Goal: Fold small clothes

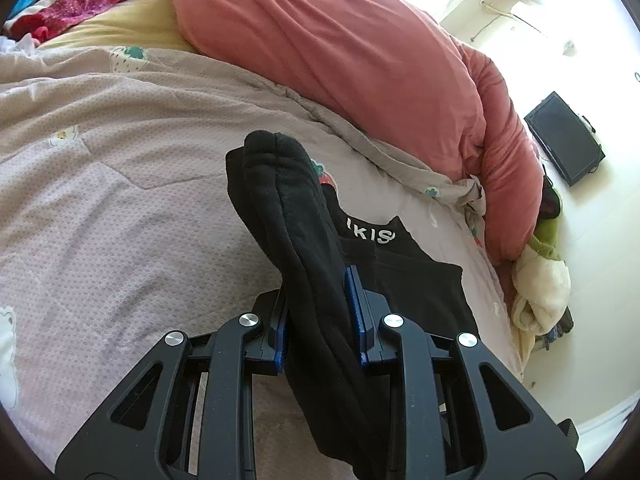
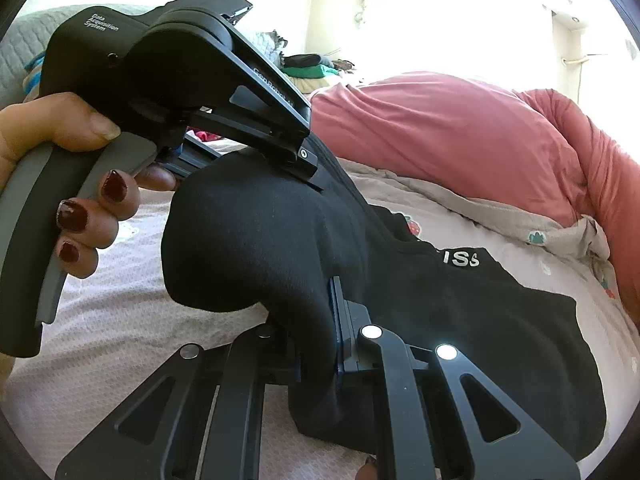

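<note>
Over pale quilted bedding [image 1: 120, 160], both tongs [image 1: 320, 312] [image 2: 316, 344] clamp one thick black sock [image 1: 280, 200], bunched and lifted.

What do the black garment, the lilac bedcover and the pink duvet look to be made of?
Black garment: soft matte knit, seemingly fleecy, with a fuzzy ribbed surface. Lilac bedcover: thin quilted cotton-like fabric, with a dotted puckered texture. Pink duvet: smooth matte woven cloth over padding, puffy with long soft creases.

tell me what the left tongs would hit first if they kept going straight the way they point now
The left tongs are shut on a black sock that sticks out ahead of them. Going straight on and downward, the sock's free end would likely meet the pale pink bedcover first, though depth is hard to judge.
</note>
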Available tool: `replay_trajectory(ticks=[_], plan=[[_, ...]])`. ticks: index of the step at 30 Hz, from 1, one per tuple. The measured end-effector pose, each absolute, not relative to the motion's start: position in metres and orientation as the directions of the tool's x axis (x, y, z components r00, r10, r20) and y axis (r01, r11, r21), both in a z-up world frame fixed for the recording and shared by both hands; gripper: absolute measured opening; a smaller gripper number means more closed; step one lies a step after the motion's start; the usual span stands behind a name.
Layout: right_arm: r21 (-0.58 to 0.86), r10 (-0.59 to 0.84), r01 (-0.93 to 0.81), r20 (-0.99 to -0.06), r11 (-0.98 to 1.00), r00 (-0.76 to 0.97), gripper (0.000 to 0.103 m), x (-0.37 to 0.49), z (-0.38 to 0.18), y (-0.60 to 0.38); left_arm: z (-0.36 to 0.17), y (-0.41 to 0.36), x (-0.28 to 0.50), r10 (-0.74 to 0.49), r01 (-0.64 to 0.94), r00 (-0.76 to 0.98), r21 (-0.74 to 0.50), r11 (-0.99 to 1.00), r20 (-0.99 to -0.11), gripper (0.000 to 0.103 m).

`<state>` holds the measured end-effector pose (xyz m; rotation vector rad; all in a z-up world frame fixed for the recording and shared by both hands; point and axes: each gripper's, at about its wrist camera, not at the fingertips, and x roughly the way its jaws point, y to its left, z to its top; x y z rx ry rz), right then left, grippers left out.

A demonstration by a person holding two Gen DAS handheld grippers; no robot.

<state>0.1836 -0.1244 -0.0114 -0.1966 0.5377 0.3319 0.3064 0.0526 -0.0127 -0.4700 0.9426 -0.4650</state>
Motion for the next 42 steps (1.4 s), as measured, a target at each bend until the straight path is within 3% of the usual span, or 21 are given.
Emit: replay_trajectory(ticks=[42], plan=[[0.226, 0.311, -0.224, -0.519, 0.948, 0.796, 0.007, 0.177, 0.001, -0.217, 0.026, -0.066, 0.305, -0.480, 0.230, 0.487, -0.423, 0.876, -0.730, 0.019]])
